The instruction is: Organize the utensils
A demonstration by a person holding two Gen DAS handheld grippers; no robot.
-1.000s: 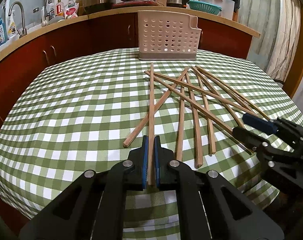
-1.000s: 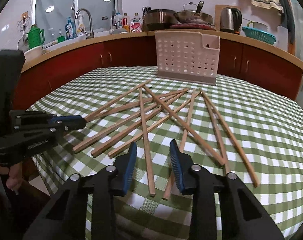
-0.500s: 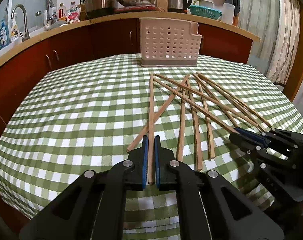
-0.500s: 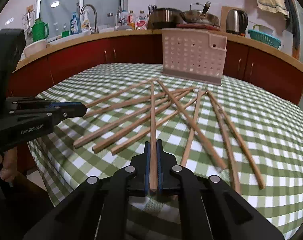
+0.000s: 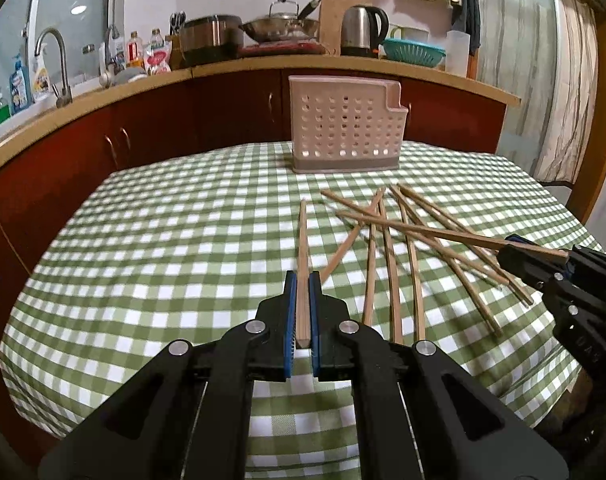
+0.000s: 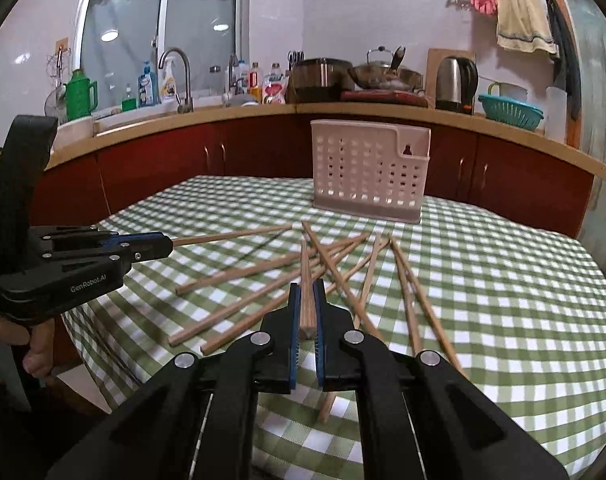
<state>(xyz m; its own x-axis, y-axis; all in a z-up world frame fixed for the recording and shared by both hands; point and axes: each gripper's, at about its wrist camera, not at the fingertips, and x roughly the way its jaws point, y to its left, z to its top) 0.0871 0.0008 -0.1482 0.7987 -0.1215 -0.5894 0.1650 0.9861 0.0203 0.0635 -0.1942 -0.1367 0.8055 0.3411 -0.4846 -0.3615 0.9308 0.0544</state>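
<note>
Chopsticks (image 5: 391, 264) lie crossed and loose on the checked surface (image 5: 163, 248), on the near side of the holder (image 5: 345, 134), a pale plastic caddy with rows of holes standing upright towards the far edge.

From the left wrist, the left gripper (image 5: 302, 312) is clamped on the left chopstick (image 5: 302, 248), a straight square-cut wooden stick pinched between ribbed blue pads close to its butt end, its tip pointing towards the holder. To the right of the pile, the right gripper (image 5: 539, 256) is clamped on the right chopstick (image 5: 423, 230), which juts across above the loose ones. The sticks are thin, smooth and light brown; the cloth is soft and hangs in folds at the rim.

From the right wrist, the right gripper (image 6: 307, 320) grips its stick (image 6: 305, 280) near the thick end, the shaft running out towards the holder (image 6: 369, 170). The left gripper (image 6: 151, 245) shows at the left, its stick (image 6: 231, 235) level above the cloth, and a hand (image 6: 31, 344) wraps its handle below.

The risk, as I judge it: each stick is held near one end only, so a long free length can pivot or slip in the pads if a tip knocks the holder's rim. The two sticks could also cross and snag each other on the way in. A hard nudge might tip the light holder.
</note>
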